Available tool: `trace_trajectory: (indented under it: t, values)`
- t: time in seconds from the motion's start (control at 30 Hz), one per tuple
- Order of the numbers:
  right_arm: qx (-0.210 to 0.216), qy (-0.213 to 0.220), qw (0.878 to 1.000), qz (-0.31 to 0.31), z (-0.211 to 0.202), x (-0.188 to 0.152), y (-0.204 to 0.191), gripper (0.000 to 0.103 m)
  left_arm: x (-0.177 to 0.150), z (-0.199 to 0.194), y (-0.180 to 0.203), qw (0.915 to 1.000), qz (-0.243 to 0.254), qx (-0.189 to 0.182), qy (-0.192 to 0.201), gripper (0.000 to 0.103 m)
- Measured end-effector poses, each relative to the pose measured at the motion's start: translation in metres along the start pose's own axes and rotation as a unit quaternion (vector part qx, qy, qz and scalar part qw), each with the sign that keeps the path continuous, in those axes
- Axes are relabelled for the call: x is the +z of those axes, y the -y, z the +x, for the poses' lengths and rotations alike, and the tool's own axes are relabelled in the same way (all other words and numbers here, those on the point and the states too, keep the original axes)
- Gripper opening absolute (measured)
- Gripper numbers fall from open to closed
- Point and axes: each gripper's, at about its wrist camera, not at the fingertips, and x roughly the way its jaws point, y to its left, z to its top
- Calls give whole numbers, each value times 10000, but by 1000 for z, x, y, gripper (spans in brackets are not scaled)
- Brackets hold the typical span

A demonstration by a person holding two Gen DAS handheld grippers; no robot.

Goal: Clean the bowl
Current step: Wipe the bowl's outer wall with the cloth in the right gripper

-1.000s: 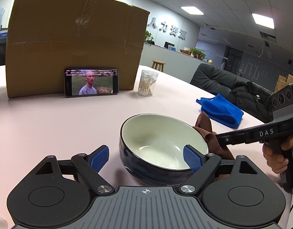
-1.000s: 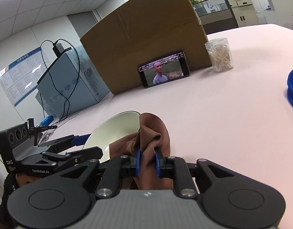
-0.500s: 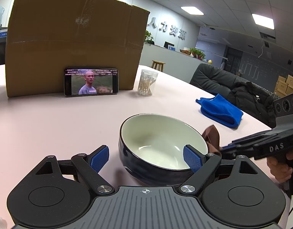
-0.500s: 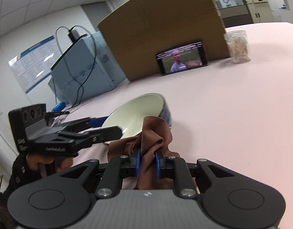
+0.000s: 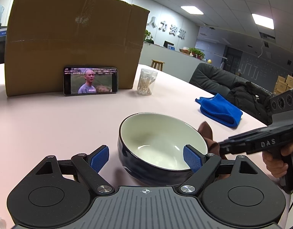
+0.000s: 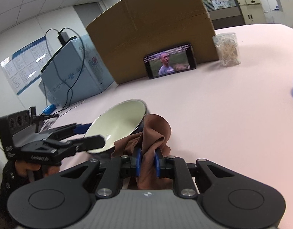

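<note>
While the left gripper [image 5: 146, 157] holds its jaws wide apart, the bowl [image 5: 161, 145] sits on the pink tabletop [image 5: 51, 126] between them, nearer the right-hand pad, which lies at the bowl's near rim; whether that pad touches the rim I cannot tell. The bowl is dark blue outside, cream inside, and upright. Past its right side a brown cloth [image 5: 207, 133] pokes up just beside the rim, with the right gripper [image 6: 147, 159] reaching in from that side.

From the right wrist view, the jaws are clamped on the brown cloth, which bunches up between the blue pads and rises ahead of them, pressed against the bowl's outer wall to the left of the jaws. Far ahead of both sets of jaws a phone [image 5: 90, 80] leans on a cardboard box [image 5: 74, 38], with a jar of cotton swabs [image 5: 147, 84] beside it. A folded blue towel [image 5: 220, 110] lies well to the right of the bowl.
</note>
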Motion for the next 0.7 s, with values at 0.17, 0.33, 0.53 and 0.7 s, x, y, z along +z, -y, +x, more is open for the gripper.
trace_trajectory:
  t: [0.17, 0.33, 0.53, 0.7]
  values:
    - [82, -76, 9998, -146, 1, -2, -8, 19, 1, 1, -2, 10000, -10, -2, 6, 87]
    - [-98, -18, 9999, -108, 0, 3, -5, 19, 1, 1, -2, 10000, 1, -12, 3, 87]
    - [-331, 168, 9992, -173, -2, 16, 2, 19, 0, 1, -1, 10000, 0, -12, 2, 87]
    - [-353, 151, 9992, -124, 9, 24, 12, 19, 0, 0, 0, 10000, -9, -18, -8, 87]
